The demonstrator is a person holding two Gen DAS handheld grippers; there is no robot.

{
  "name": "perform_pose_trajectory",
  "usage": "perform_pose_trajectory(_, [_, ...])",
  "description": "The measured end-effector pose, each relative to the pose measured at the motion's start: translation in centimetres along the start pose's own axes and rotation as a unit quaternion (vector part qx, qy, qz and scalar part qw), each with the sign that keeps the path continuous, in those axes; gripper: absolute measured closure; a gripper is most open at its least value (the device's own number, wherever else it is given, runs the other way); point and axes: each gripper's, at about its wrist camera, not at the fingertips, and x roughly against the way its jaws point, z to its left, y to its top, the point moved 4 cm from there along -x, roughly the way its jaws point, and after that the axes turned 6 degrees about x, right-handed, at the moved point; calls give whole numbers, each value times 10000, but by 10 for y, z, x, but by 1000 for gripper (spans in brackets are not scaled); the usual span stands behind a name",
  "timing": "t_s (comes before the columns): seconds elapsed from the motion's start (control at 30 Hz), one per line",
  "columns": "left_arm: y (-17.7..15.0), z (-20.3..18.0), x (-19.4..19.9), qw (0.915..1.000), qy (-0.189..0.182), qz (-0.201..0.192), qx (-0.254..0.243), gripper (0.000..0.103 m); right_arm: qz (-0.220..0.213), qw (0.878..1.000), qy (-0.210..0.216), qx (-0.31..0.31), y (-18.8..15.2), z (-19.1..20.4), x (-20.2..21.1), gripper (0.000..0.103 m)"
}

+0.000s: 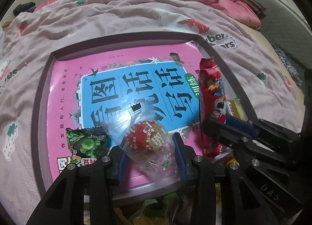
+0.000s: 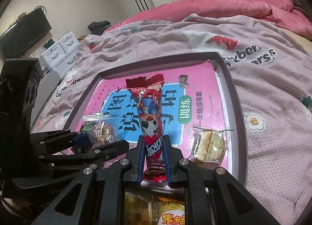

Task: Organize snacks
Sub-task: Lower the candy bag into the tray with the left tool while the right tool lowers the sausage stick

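The pink book (image 2: 204, 92) lying in the tray bears large black characters on its blue panel, of which 图 and 话 read clearly, with 训练 on a green oval beside them and 年级提高篇 in small print along the cover. The pink blanket (image 2: 253, 96) shows broken lettering — "ars!" and part of "berries" — and the black body of the right gripper (image 1: 239, 127) carries the embossed letters "DAS". A yellow packet (image 2: 171, 217) at the bottom edge of the right wrist view starts with 米多 — the small print on the other snack wrappers is too distorted to read.
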Motion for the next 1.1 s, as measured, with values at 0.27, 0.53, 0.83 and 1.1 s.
perform_pose_trajectory(0.27, [0, 7, 2, 9999, -8, -43, 117, 60, 163, 9989, -287, 339, -2, 8, -5, 85])
perform_pose_trajectory(0.53, [0, 15, 5, 9997, 50, -105, 206, 60, 163, 9987, -349, 322, -2, 6, -5, 85])
perform_pose_trajectory(0.83, [1, 18, 5, 9995, 28, -69, 297, 59, 179, 9976, -401, 527, -2, 13, -4, 85])
perform_pose_trajectory(1.1, [-1, 19, 6, 9995, -16, -84, 299, 59, 182, 9975, -431, 534, -1, 14, -4, 84])
